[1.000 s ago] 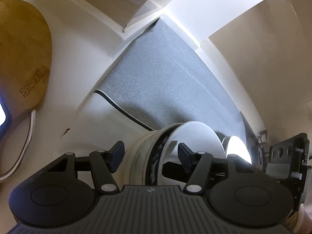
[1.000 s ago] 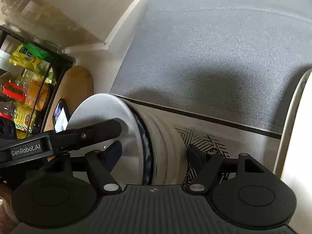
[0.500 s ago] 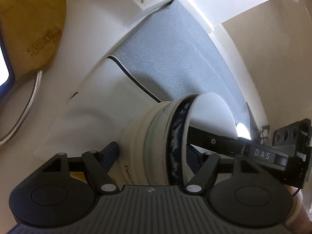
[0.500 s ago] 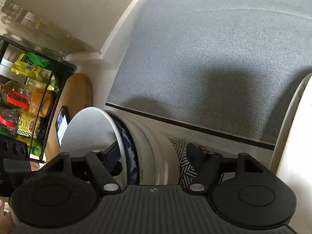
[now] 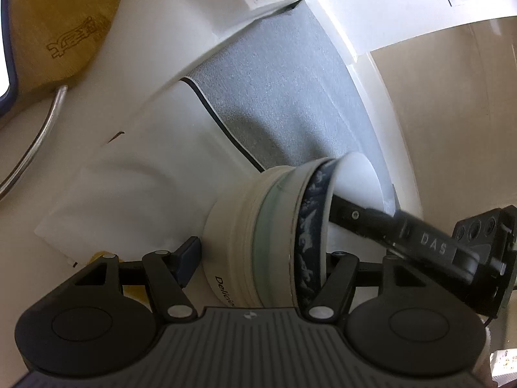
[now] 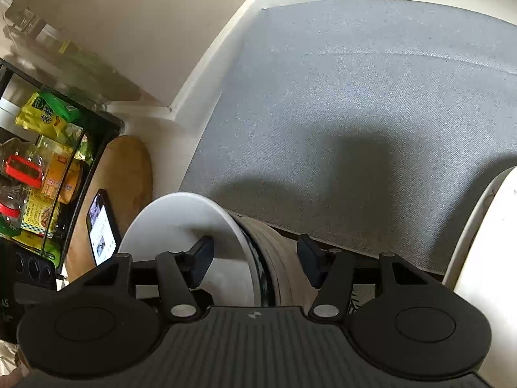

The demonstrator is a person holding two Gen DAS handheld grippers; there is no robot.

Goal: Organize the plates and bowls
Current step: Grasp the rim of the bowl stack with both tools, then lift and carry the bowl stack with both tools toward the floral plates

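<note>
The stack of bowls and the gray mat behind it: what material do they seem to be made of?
Stack of bowls: probably glazed ceramic; smooth, glossy white and cream walls, one with a dark blue patterned band and printed lettering. Melamine cannot be excluded.
Gray mat: seems to be woven fabric; fine matte grain and a dark edge stripe.

Two matte black handheld grippers with ribbed grey housings

The left gripper is showing round black discs beside its ribbed grey housing, silver pivot screws and dark blue finger pads; the right gripper is bearing white "DAS" lettering.
</note>
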